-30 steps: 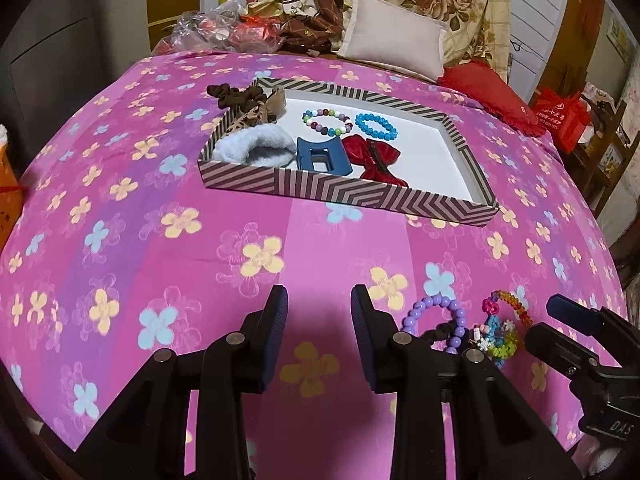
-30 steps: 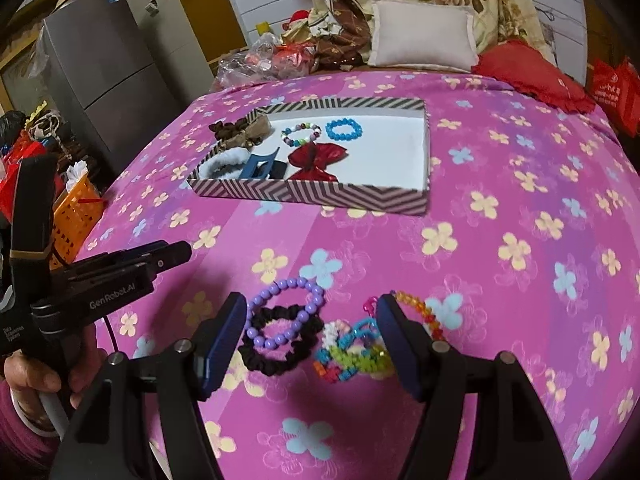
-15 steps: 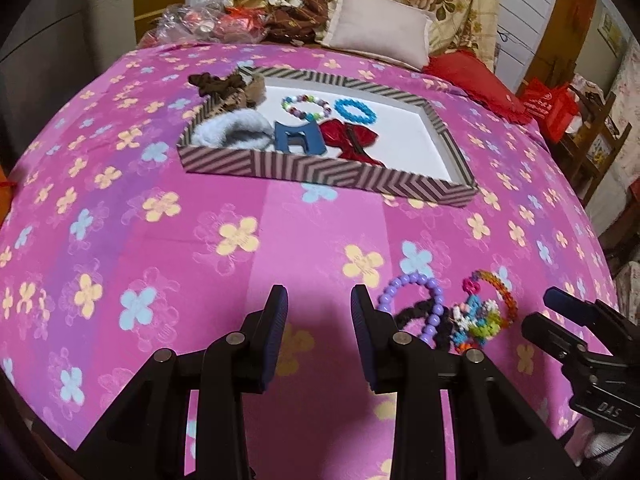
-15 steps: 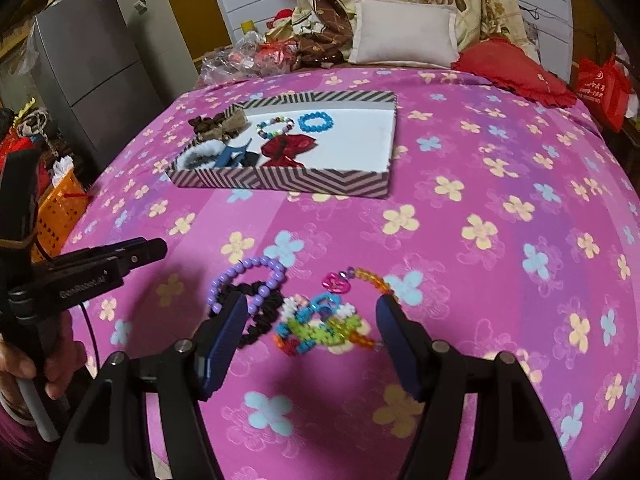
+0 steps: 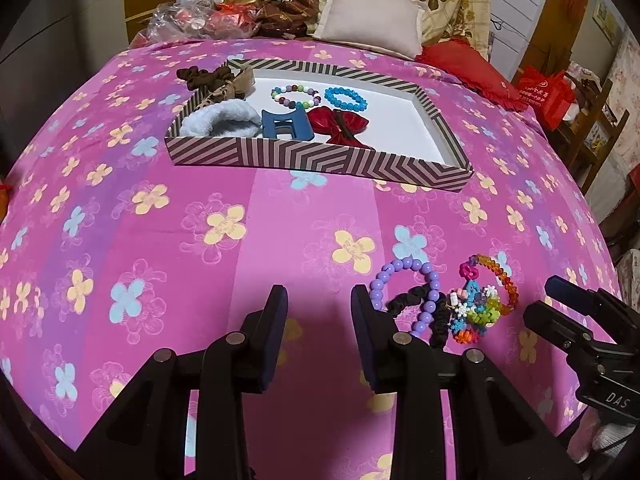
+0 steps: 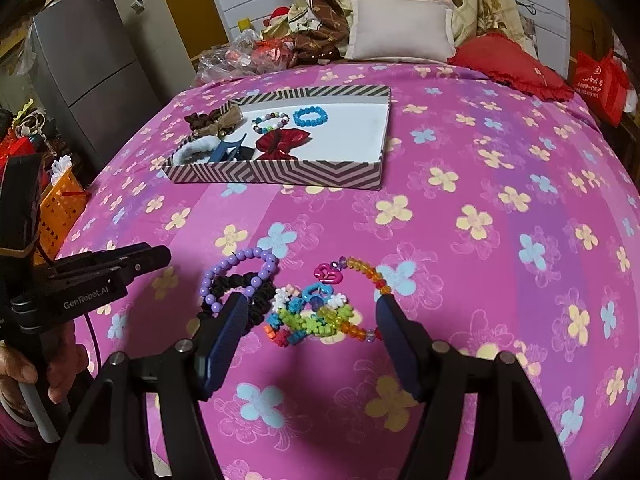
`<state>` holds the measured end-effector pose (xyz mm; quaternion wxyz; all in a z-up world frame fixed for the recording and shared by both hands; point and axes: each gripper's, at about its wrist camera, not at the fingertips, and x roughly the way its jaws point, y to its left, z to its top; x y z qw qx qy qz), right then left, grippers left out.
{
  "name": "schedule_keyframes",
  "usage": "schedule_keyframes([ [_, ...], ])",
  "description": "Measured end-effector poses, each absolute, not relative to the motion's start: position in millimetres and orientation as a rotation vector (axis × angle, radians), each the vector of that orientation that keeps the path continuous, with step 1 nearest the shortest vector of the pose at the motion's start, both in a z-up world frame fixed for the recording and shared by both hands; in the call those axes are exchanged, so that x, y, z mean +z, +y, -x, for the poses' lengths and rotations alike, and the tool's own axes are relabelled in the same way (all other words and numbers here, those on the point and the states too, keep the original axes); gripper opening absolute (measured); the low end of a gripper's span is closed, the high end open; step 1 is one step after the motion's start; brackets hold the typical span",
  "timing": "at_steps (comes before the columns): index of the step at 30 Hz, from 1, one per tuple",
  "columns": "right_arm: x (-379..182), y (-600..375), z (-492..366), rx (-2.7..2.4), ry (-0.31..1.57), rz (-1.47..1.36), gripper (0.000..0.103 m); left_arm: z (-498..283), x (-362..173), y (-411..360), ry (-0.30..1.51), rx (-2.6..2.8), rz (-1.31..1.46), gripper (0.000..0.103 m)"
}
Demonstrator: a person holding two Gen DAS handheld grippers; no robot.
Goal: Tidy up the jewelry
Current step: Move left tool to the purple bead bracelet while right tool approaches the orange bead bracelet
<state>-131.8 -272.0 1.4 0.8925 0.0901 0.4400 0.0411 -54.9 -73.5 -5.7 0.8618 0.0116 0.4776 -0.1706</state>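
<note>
A striped tray (image 5: 320,158) (image 6: 280,172) on the pink flowered bedspread holds scrunchies, a blue hair claw (image 5: 285,123), a red bow (image 5: 340,122) and two bead bracelets. A loose pile lies nearer me: a purple bead bracelet (image 6: 240,264) (image 5: 404,270), a black scrunchie (image 6: 240,284), a multicoloured bead cluster (image 6: 312,312) (image 5: 478,308) and an orange bead bracelet (image 6: 368,276). My right gripper (image 6: 310,306) is open, its fingers straddling the cluster just above it. My left gripper (image 5: 319,300) is open and empty, left of the pile.
Pillows (image 6: 400,28), a red cushion (image 6: 516,64) and clutter lie at the bed's far end. A grey fridge (image 6: 92,80) and an orange basket (image 6: 60,208) stand left of the bed. A red bag (image 5: 548,92) and chair stand on the right.
Both grippers have drawn back and risen a little; the tray looks farther away. The right gripper has shifted right, from over the purple bracelet to over the coloured cluster. Jaws stay open.
</note>
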Motion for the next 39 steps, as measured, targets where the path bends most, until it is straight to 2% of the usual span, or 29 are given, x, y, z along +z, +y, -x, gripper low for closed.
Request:
schedule_keyframes([
  [12,0,-274,130,0.068,0.92,-0.18,0.07,53,-8,-73,1.012,-0.357,-0.025,0.035],
  [21,-17,-309,134,-0.034,0.95,-0.188,0.069,40,-21,-64,1.084,-0.368,0.07,0.035],
  [32,-32,-308,116,-0.032,0.96,-0.138,0.048,30,-30,-76,1.126,-0.394,0.077,0.035],
  [39,-48,-303,97,-0.042,0.998,-0.055,0.041,21,-35,-96,1.146,-0.435,0.032,0.035],
])
